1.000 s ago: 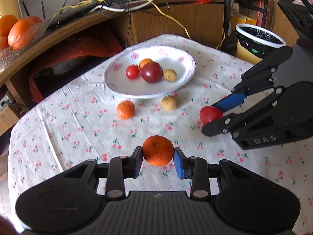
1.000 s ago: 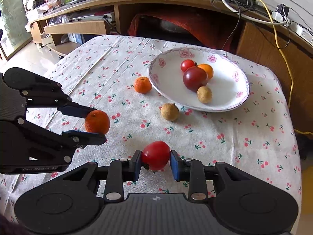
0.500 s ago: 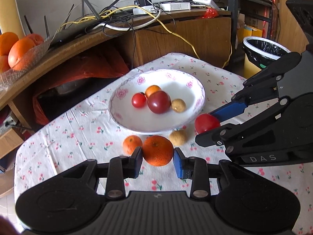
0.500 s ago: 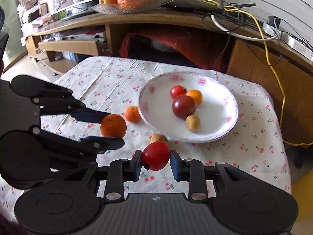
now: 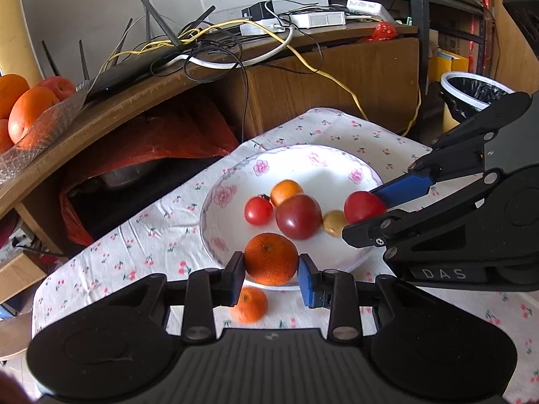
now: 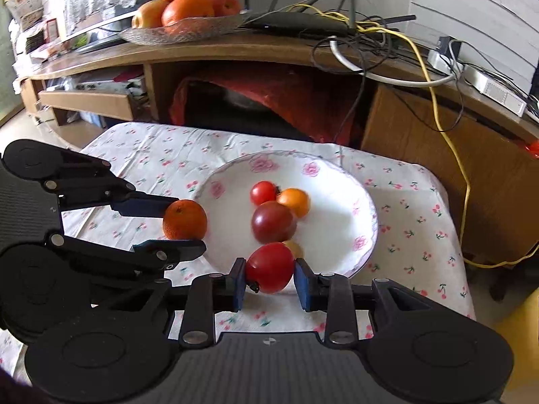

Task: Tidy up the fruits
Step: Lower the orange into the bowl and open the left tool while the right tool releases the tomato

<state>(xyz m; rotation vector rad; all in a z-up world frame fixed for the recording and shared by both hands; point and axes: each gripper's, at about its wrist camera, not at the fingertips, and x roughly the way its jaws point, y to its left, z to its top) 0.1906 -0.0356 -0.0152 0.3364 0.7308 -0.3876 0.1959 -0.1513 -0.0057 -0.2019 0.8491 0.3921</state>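
A white flowered plate (image 5: 320, 175) (image 6: 337, 222) lies on the cherry-print tablecloth. It holds a small red tomato (image 5: 258, 210), a small orange fruit (image 5: 286, 192), a dark red fruit (image 5: 298, 216) and a tan fruit (image 5: 333, 223). My left gripper (image 5: 270, 271) (image 6: 188, 224) is shut on an orange tangerine (image 5: 271, 259) over the plate's near left rim. My right gripper (image 6: 269, 279) (image 5: 362, 213) is shut on a red tomato (image 6: 269, 267) over the near rim. Another small tangerine (image 5: 249, 304) lies on the cloth under the left gripper.
Behind the table runs a curved wooden desk (image 6: 235, 54) with tangled cables and a router. On it stands a glass dish of oranges and apples (image 6: 182, 30). A red bag (image 5: 151, 141) sits under the desk. A lined bin (image 5: 471, 94) stands at the far right.
Both grippers have carried their fruits forward from over the cloth to the plate's near rim. The grips have not changed; the loose tan fruit beside the plate is hidden now.
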